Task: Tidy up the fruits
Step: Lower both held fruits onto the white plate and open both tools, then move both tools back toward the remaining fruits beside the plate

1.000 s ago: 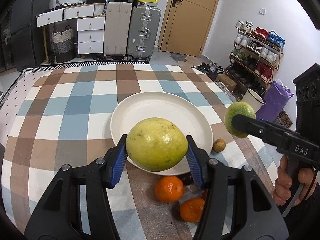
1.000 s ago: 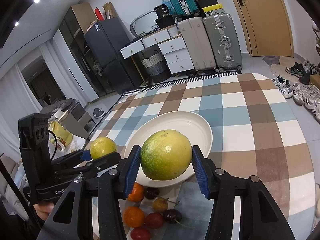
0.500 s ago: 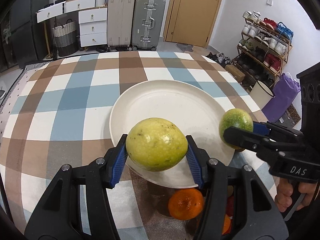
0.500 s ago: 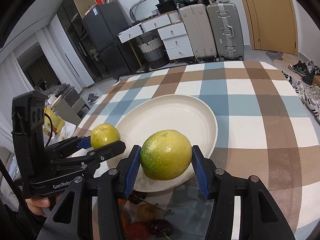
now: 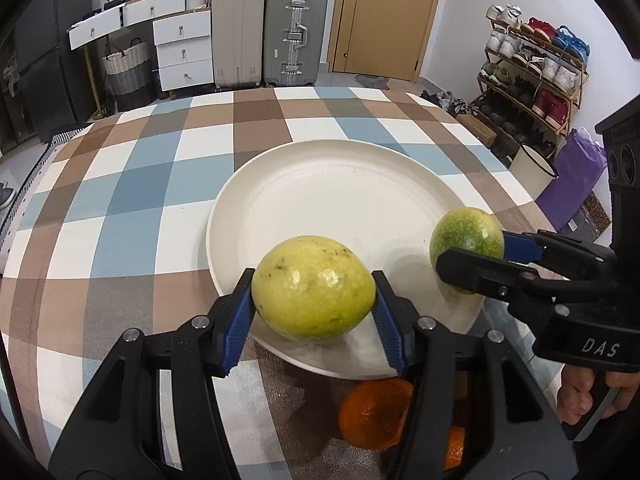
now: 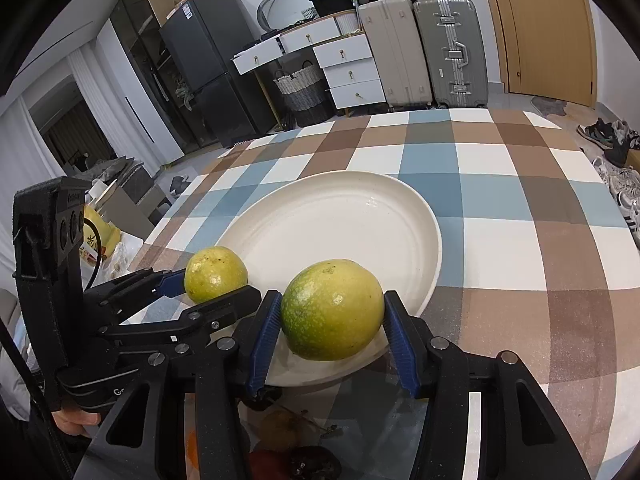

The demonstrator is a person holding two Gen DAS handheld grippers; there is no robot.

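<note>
Left claw (image 5: 313, 300): clenched on a yellow fruit (image 5: 313, 288), blue pads pressed to both sides of it. The fruit is held over the near rim of the white plate (image 5: 340, 184); whether it touches the plate cannot be told. In the right wrist view the same claw (image 6: 208, 284) comes in from the left with its fruit (image 6: 216, 274) at the plate's near-left edge.

Plate: lies on the checked tabletop (image 5: 120, 184), its inside bare apart from the two held fruits at the near rim. Seen again in the right wrist view (image 6: 340, 216), on the same cloth (image 6: 520, 216).

Below the plate's near edge, between the left claw's arms, an orange (image 5: 374, 416) lies on the tabletop, partly hidden. A second orange shape just to its right is mostly covered by the claw arm.

Right claw (image 6: 330, 322): clenched on a green fruit (image 6: 332, 310), pads against both sides. The fruit sits over the near rim of the plate, to the right of the yellow one, the two near each other but apart. In the left wrist view this claw (image 5: 470, 254) reaches in from the right, fruit (image 5: 466, 242) at the plate's right edge.

Under the right claw, dark and brownish small fruits (image 6: 280, 434) lie on the tabletop, too hidden to name.
</note>
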